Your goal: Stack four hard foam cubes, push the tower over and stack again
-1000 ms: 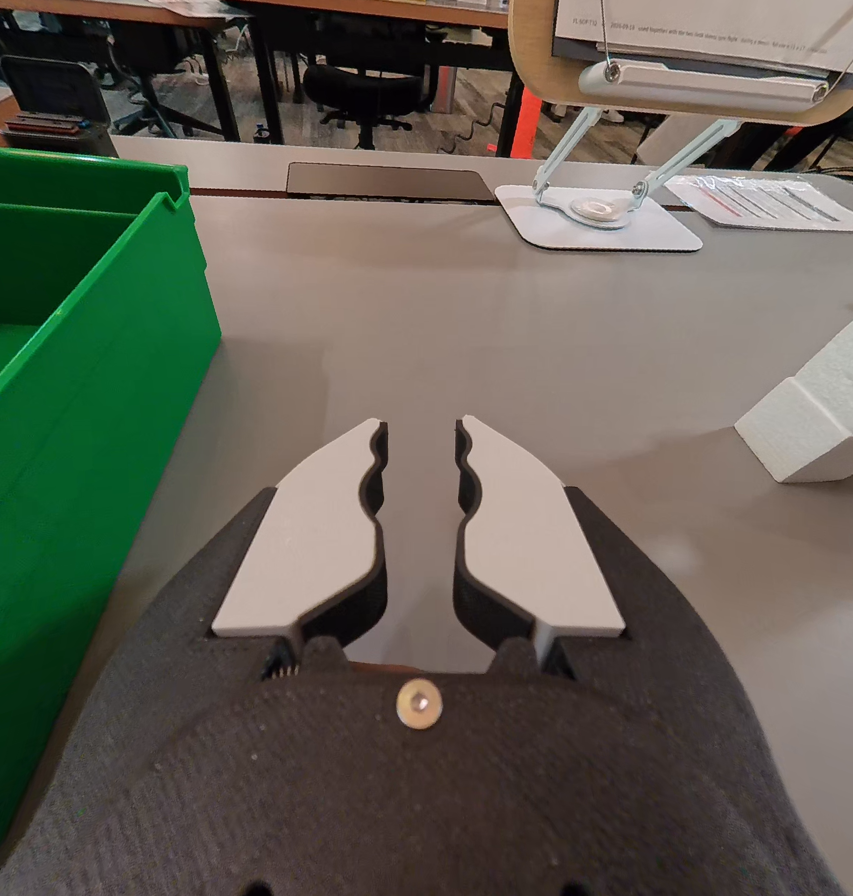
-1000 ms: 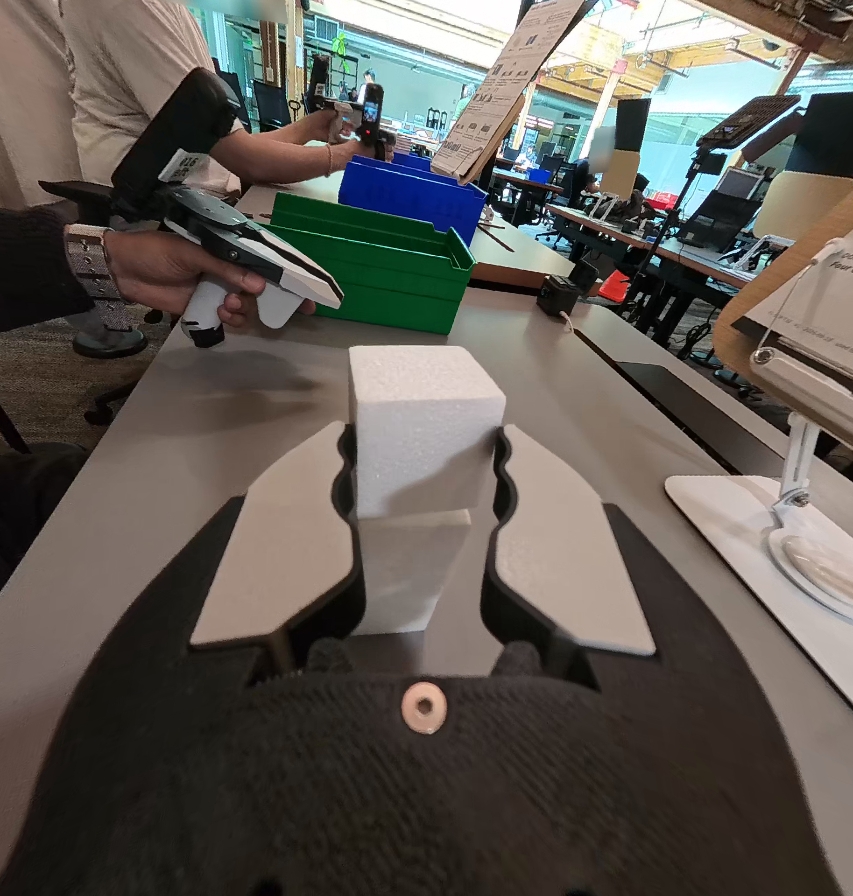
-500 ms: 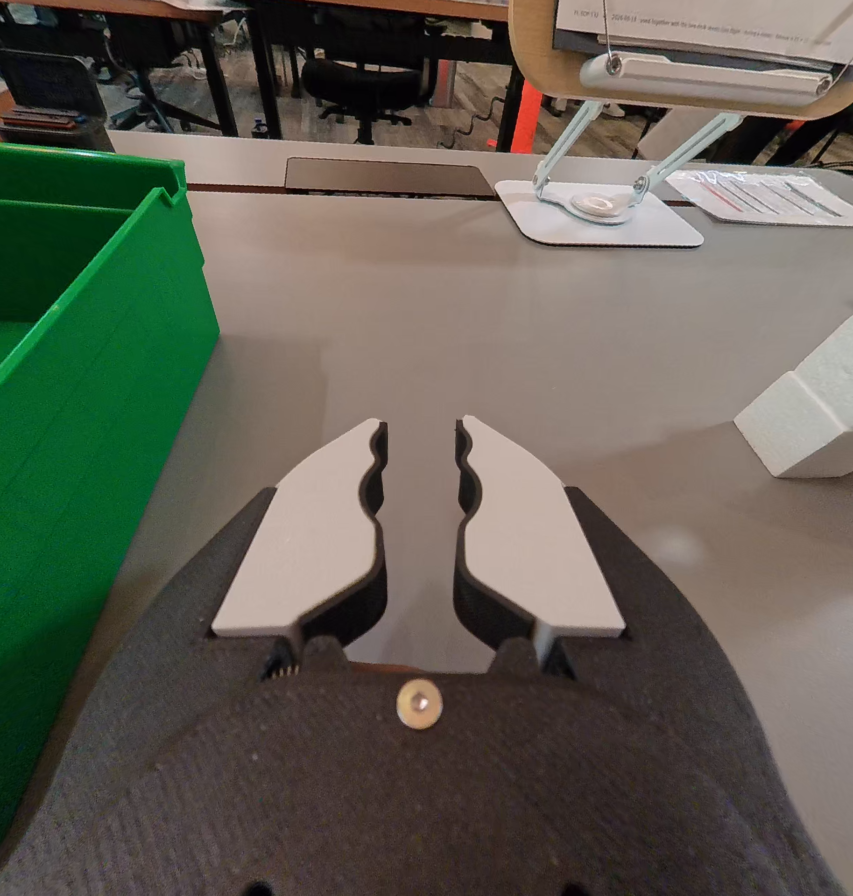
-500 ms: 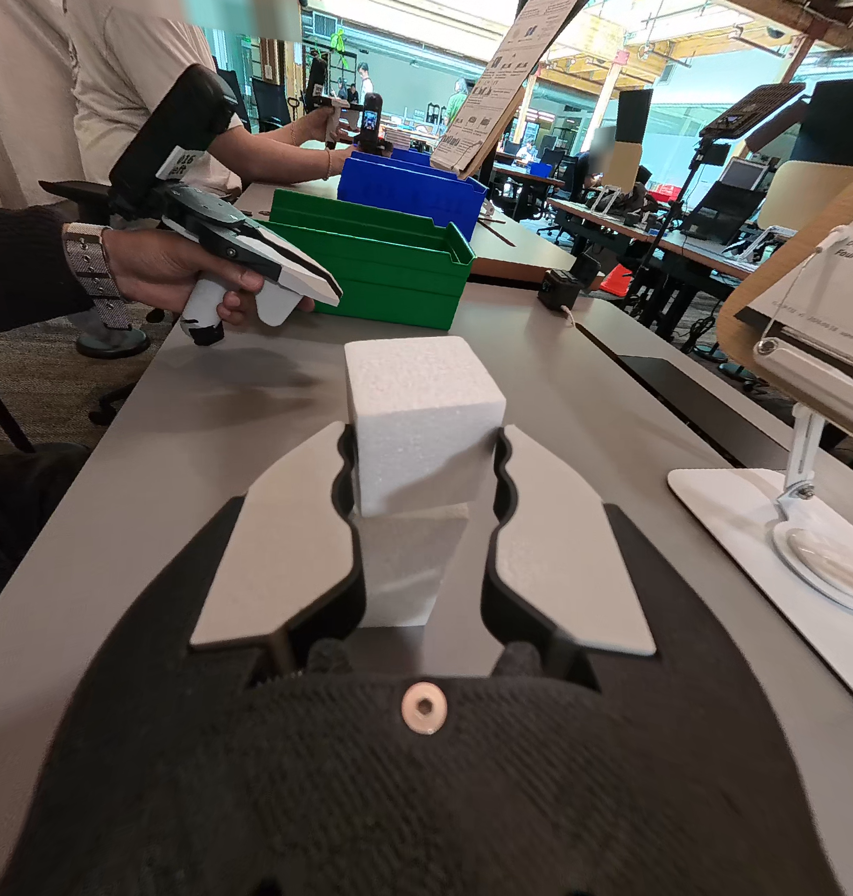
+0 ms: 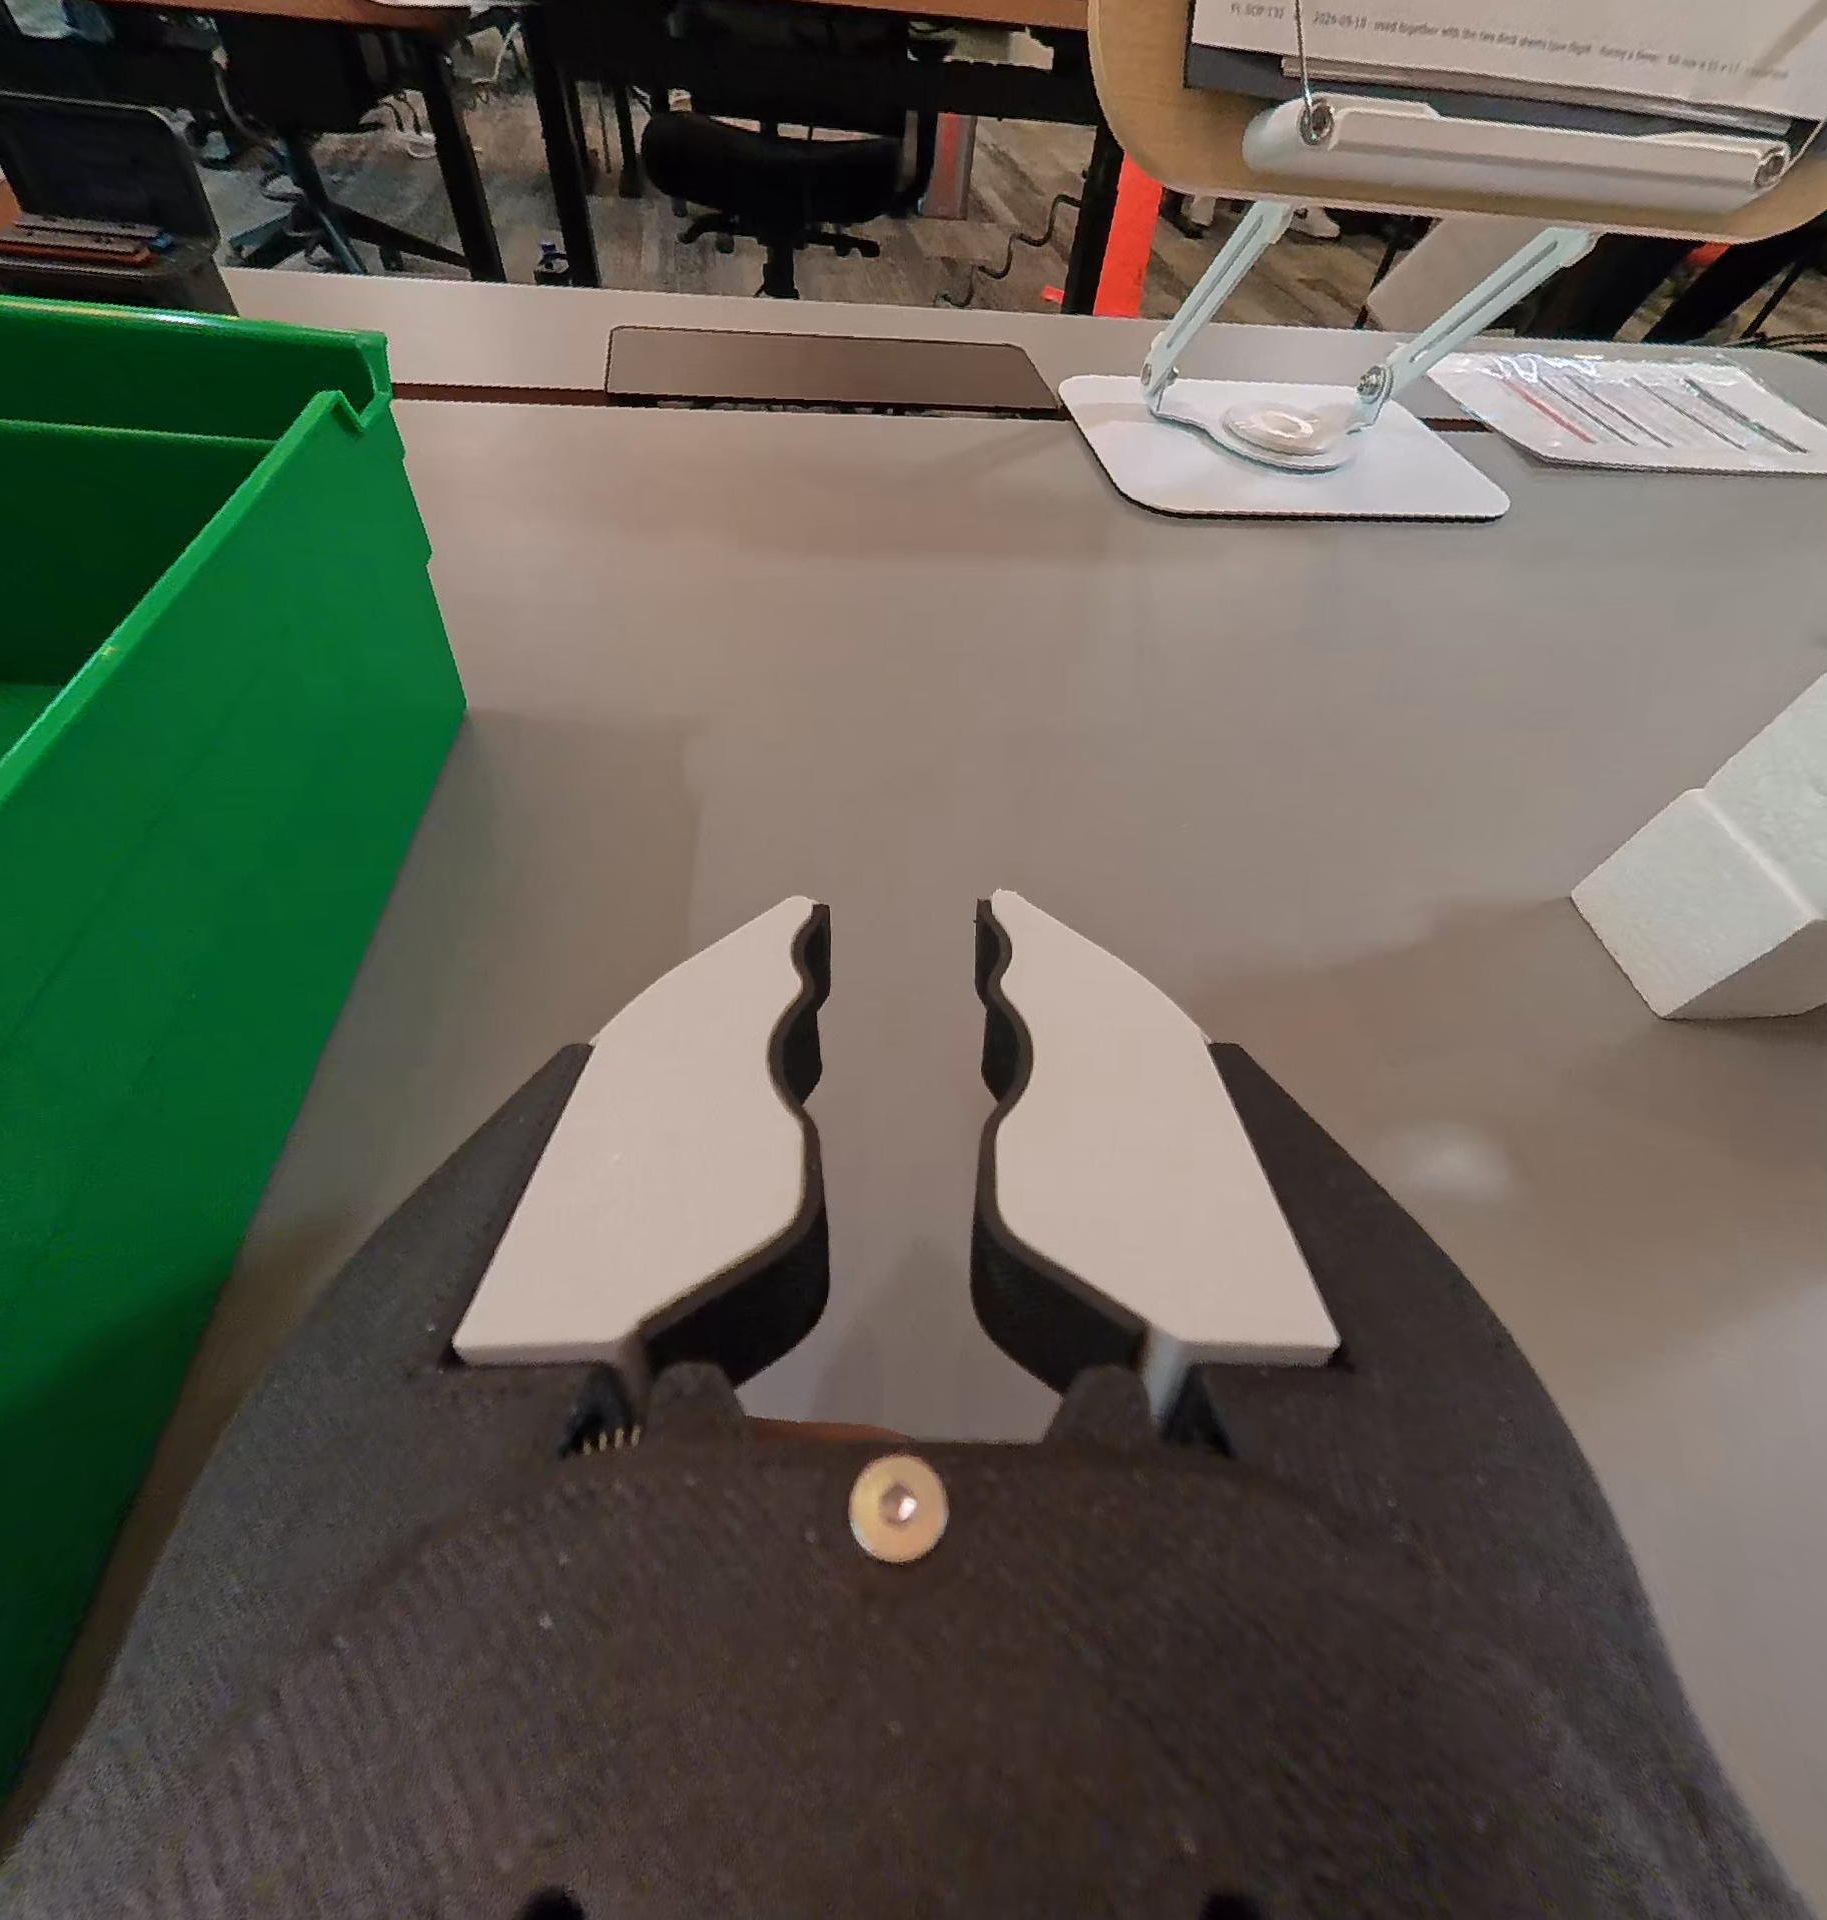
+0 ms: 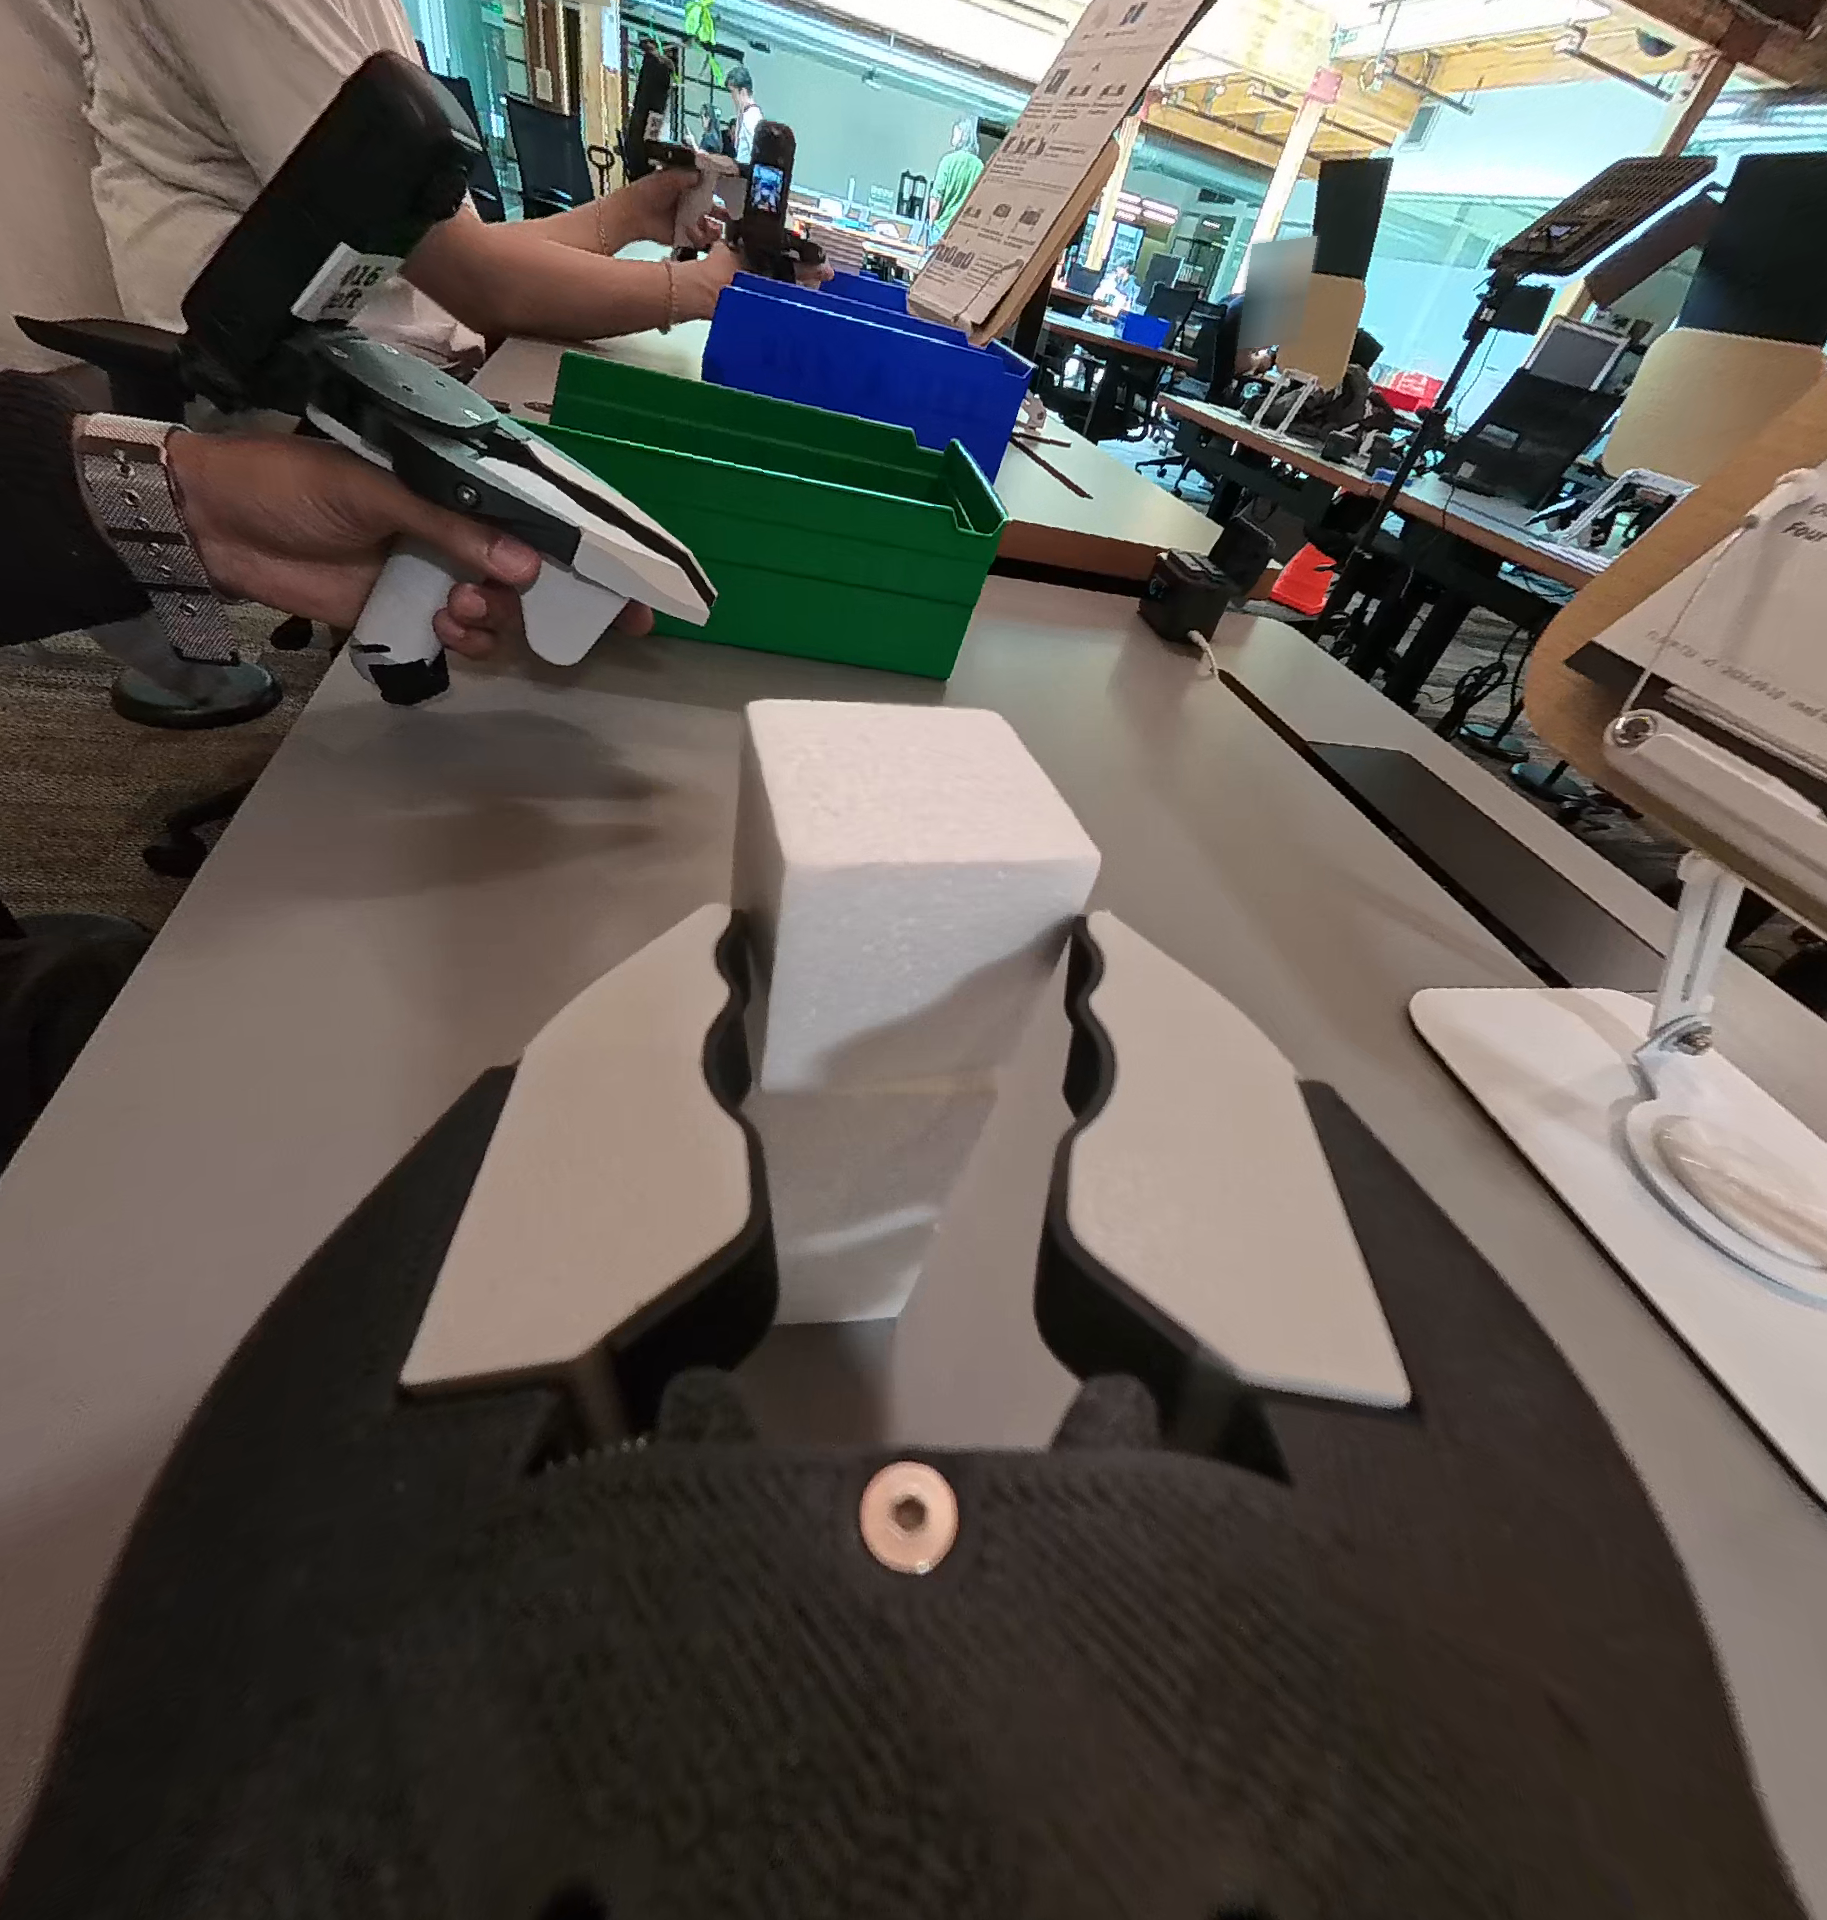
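Right tool (image 6: 904, 940) low over the grey counter (image 6: 369, 935), pinching a white foam cube (image 6: 888, 831) between its fingertips; both pads touch the cube's sides. Cube sits on top of a second white foam block (image 6: 857, 1195), upper one twisted a bit relative to the lower, edges not lined up. Can't tell if the upper cube rests fully on the lower or is lifted a hair. Stack stands mid-counter, just ahead of the tool body. Left tool (image 5: 904, 914) hangs above bare counter (image 5: 992, 675), fingers spread w/ a narrow gap, nothing between them. From the right wrist view same left tool (image 6: 670, 597) shows at far left, held in a person's hand (image 6: 348, 540), watch strap on wrist, dark sleeve; well apart from the foam stack. Green bin (image 5: 161, 831) just beside left tool on its left, open top; in the other view the green bin (image 6: 784, 540) sits behind the left tool, w/ a blue bin (image 6: 857, 364) behind that. Foam stack also visible at right edge of left wrist view (image 5: 1740, 894), near but not touching the left tool. White stand base (image 5: 1283, 457) at far counter edge carrying a tilted board w/ paper clipped on. Another person's arms further back, holding a similar device.
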